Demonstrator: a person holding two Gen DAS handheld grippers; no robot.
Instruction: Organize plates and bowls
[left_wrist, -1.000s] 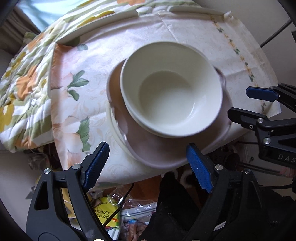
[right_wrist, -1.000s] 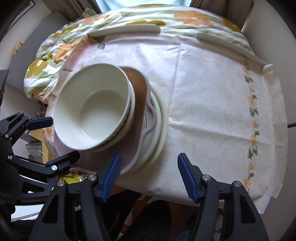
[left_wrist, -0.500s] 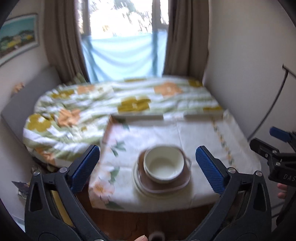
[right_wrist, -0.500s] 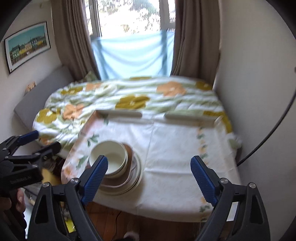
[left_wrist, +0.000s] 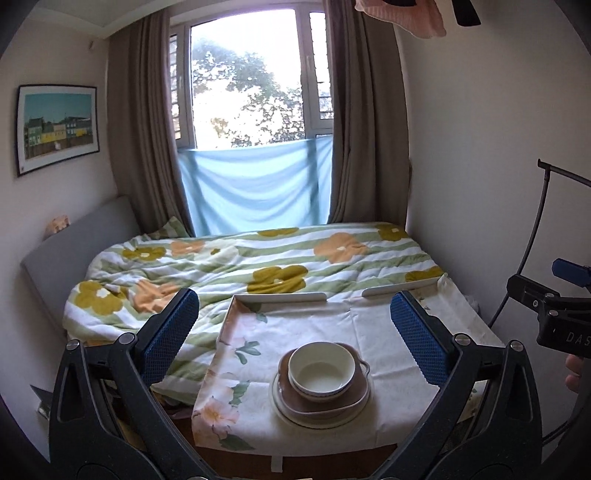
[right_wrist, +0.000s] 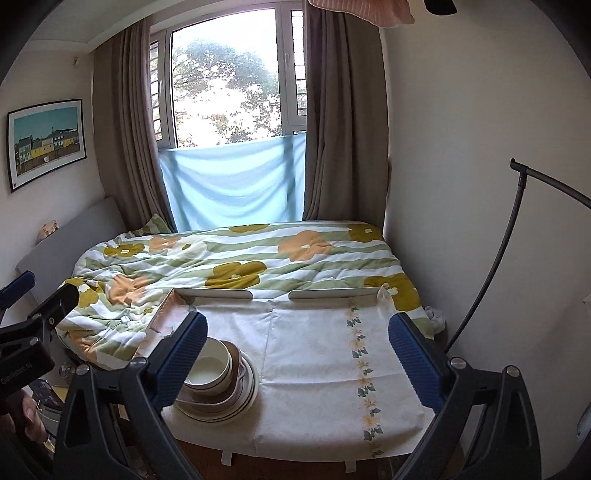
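The bowl (left_wrist: 320, 373) sits on top of a stack: under it a brownish plate (left_wrist: 356, 397) with small handles, under that a pale round plate (left_wrist: 291, 415), all on the cloth-covered surface (left_wrist: 317, 325), near its front edge. In the right wrist view the stack lies at the surface's left side, partly behind a blue pad. The left gripper (left_wrist: 293, 336) has just been opening; its jaws stand released, nothing between them. The right gripper (right_wrist: 297, 356) has likewise just been opening, its jaws wide and empty. White letters "DAS" show on the right gripper's body in the left wrist view; the left gripper's label is too blurred to read.
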